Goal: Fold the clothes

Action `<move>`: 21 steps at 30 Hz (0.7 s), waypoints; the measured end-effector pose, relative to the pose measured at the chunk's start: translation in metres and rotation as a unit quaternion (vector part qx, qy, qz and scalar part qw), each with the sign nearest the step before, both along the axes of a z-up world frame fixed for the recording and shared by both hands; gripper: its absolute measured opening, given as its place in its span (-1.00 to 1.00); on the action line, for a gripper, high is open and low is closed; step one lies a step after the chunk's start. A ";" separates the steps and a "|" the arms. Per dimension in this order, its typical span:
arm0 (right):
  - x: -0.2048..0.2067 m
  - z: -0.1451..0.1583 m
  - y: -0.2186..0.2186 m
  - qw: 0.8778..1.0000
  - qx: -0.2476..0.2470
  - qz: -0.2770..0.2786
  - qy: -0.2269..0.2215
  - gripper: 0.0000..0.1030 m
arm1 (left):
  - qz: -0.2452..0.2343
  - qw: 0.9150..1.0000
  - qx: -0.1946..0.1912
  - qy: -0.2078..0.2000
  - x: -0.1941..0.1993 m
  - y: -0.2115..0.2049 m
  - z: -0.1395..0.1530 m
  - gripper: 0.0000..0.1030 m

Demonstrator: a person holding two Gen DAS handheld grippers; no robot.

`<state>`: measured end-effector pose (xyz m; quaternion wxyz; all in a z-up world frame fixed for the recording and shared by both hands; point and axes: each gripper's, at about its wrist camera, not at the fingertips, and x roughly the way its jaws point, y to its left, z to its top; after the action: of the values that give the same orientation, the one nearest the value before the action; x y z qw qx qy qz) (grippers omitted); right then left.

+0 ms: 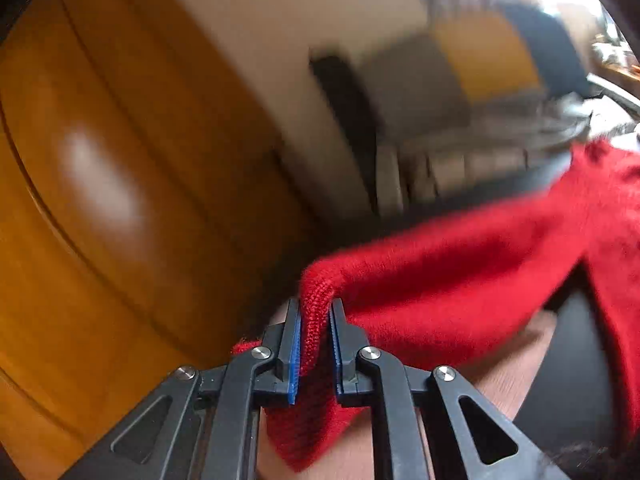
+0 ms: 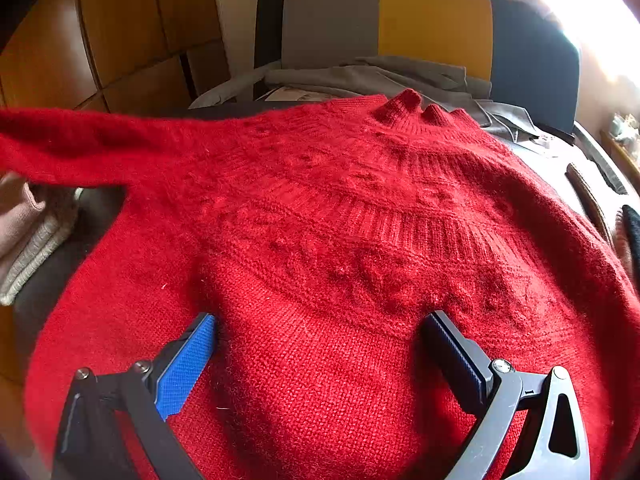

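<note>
While left tongs pinch its cuff, red sweater lies under right tongs.

Furniture sitting behind the work surface
A grey-and-yellow chair back is standing beside wooden cabinet doors (glossy), grey cloth lying below.

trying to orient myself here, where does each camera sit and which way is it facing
Left wrist: on the left gripper, looking along its fingers, closed on a sweater cuff; blurred wooden cabinet behind.
Right wrist: on the right gripper, tilted down over the sweater body; fingers spread wide, chair beyond.
Shared: the red sweater; no hand shows.
</note>
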<state>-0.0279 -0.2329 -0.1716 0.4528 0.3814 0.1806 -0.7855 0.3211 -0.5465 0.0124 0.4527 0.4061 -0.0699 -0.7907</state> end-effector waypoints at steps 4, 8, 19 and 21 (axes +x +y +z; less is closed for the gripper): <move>-0.002 0.000 0.001 1.000 0.002 0.001 0.001 1.00 | 0.047 0.995 0.062 0.058 0.023 -0.023 -0.010 -0.49; -0.003 0.000 0.000 1.000 0.008 0.002 0.006 1.00 | 0.036 0.977 0.068 0.198 0.038 -0.012 0.040 -0.49; -0.002 -0.001 0.000 1.000 0.012 0.005 0.009 1.00 | -0.178 0.951 0.191 0.168 -0.139 0.043 0.015 -0.37; -0.003 -0.001 0.000 1.000 0.011 0.005 0.008 1.00 | -0.175 0.943 0.235 0.159 -0.176 0.032 -0.005 -0.37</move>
<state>-0.0307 -0.2326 -0.1722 0.4513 0.3790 0.1945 -0.7841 0.1451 -0.5145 0.0073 0.2040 0.3513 0.1209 -0.9057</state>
